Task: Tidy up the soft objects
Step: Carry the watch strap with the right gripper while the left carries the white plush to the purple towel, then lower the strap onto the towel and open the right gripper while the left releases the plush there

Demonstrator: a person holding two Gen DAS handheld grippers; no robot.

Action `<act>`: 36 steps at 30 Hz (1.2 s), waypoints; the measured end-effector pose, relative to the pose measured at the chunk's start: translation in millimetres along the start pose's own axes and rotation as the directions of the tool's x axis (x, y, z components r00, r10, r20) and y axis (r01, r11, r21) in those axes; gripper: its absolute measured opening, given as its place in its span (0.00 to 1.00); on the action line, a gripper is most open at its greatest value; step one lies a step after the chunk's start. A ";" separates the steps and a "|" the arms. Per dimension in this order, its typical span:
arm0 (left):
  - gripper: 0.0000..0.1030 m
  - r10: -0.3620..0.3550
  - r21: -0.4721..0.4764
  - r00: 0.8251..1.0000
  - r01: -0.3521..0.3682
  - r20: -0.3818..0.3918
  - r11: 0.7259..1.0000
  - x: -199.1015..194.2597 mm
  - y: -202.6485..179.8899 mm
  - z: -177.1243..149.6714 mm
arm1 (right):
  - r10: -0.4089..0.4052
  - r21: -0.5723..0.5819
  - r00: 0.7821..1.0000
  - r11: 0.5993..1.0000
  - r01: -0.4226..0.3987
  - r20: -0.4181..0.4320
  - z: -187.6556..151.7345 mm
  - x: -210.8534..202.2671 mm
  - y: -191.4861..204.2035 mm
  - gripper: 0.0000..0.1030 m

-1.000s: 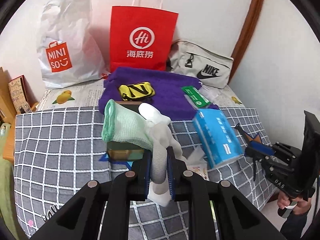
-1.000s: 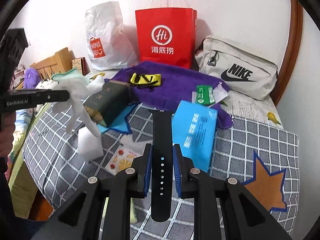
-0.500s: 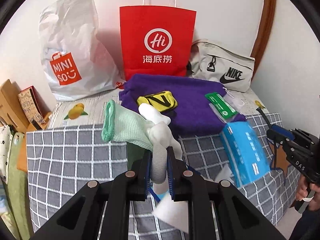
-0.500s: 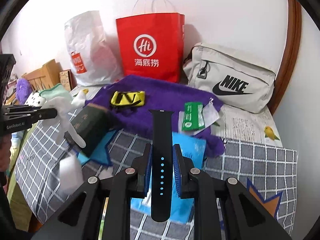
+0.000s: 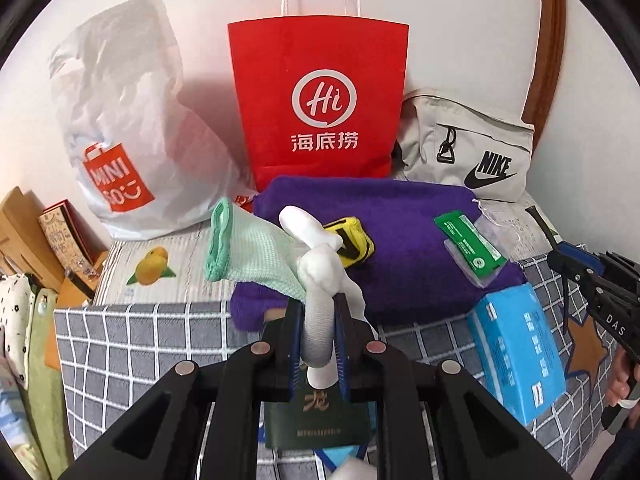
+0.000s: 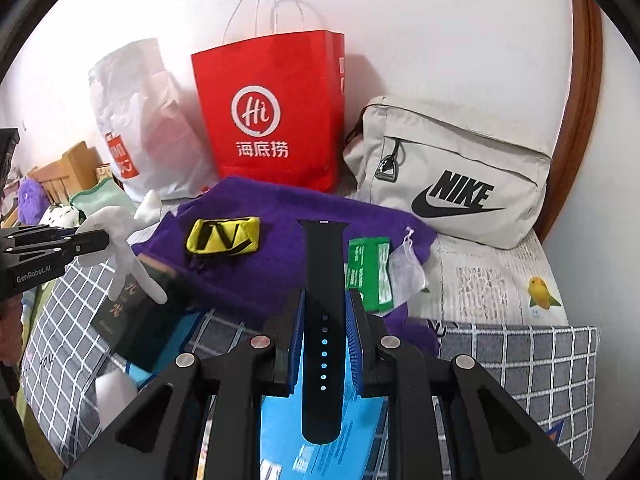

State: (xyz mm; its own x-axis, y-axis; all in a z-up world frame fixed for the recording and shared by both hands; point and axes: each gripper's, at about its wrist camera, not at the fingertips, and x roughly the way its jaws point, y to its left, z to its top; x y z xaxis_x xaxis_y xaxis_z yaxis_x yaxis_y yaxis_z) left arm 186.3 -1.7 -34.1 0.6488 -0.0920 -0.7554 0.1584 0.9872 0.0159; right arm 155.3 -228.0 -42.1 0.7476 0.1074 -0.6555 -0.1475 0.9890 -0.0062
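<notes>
With the left gripper (image 5: 317,330) clenched on the white glove (image 5: 316,280) and the right gripper (image 6: 325,332) pinching the black watch strap (image 6: 323,320), both should probably be lowered gently onto the purple towel (image 5: 404,236) at frame centre, clear of the yellow pouch (image 5: 352,242).

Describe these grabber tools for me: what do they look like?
Both are black plastic frames with silver rivets and blue ribbed pads lining the two fingers. Seen from the side, the left gripper reads "GenRobot.AI" in white; the right gripper shows "DAS" lettering and blue fingertips. No cables visible.

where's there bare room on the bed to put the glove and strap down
Free: the checked cover left of the left tongs, and the fruit-print sheet below the Nike bag. The purple towel's middle is bare between the yellow pouch and green packet. Crowded: around the blue tissue pack and dark green box.
</notes>
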 end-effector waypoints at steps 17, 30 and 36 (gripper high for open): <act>0.14 0.030 0.028 0.999 -0.029 -0.029 0.999 48.7 -0.9 36.4 | -0.024 0.029 0.999 0.999 0.024 -0.022 33.5 53.5 -21.1 0.19; 0.14 -0.013 0.032 0.998 0.015 -0.054 0.999 83.0 -7.3 57.1 | 0.023 0.012 0.995 1.000 -0.022 -0.095 40.3 102.3 -18.0 0.19; 0.14 -0.014 0.044 0.997 0.018 -0.080 0.999 103.1 -11.1 61.2 | 0.028 0.009 0.989 1.000 -0.027 -0.143 40.2 124.8 -14.3 0.19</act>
State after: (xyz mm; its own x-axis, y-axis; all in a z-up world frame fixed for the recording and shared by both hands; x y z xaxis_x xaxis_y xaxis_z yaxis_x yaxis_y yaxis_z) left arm 297.0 -30.1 -72.1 0.5850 -0.0953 -0.8054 0.2025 0.9788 0.0312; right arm 276.8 -224.6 -93.4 0.6432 0.1194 -0.7563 -0.1617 0.9867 0.0183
